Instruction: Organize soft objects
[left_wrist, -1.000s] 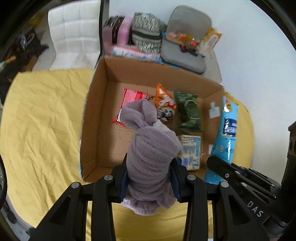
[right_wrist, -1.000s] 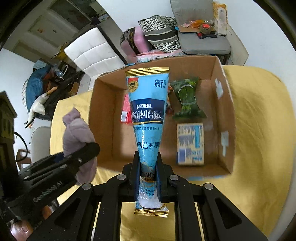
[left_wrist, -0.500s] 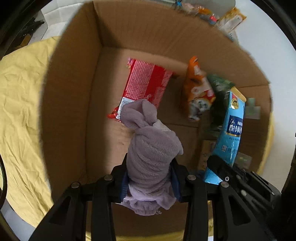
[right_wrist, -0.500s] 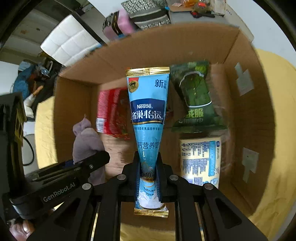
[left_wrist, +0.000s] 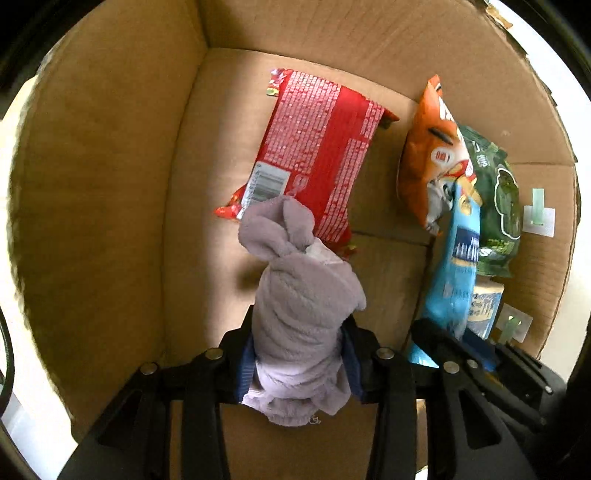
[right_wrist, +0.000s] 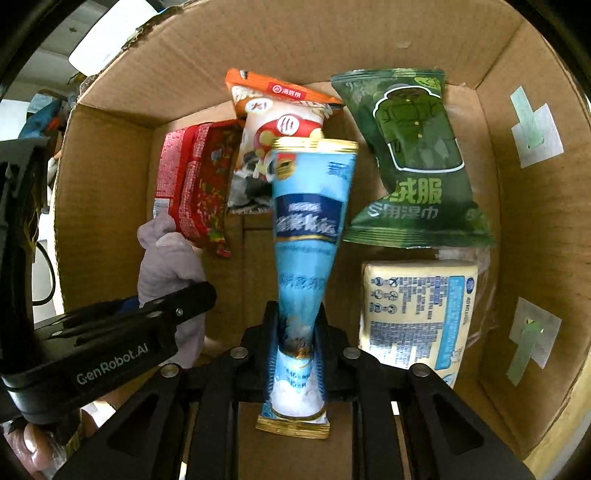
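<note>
My left gripper (left_wrist: 297, 350) is shut on a rolled lilac fleece cloth (left_wrist: 299, 295) and holds it low inside the cardboard box (left_wrist: 103, 166), its tip over the red packet (left_wrist: 317, 155). My right gripper (right_wrist: 295, 332) is shut on a blue Nestle pouch (right_wrist: 310, 221), held upright inside the same box (right_wrist: 535, 258), between the left gripper and the tissue pack. The cloth also shows at the left of the right wrist view (right_wrist: 166, 266), and the pouch at the right of the left wrist view (left_wrist: 458, 266).
On the box floor lie the red packet (right_wrist: 192, 184), an orange snack bag (right_wrist: 273, 122), a green wet-wipe pack (right_wrist: 413, 158) and a pale tissue pack (right_wrist: 417, 314). Bare cardboard floor (left_wrist: 207, 258) shows left of the cloth. Box walls surround both grippers.
Both grippers have moved down and forward, from above the box rim to deep inside it. Each still holds its object.
</note>
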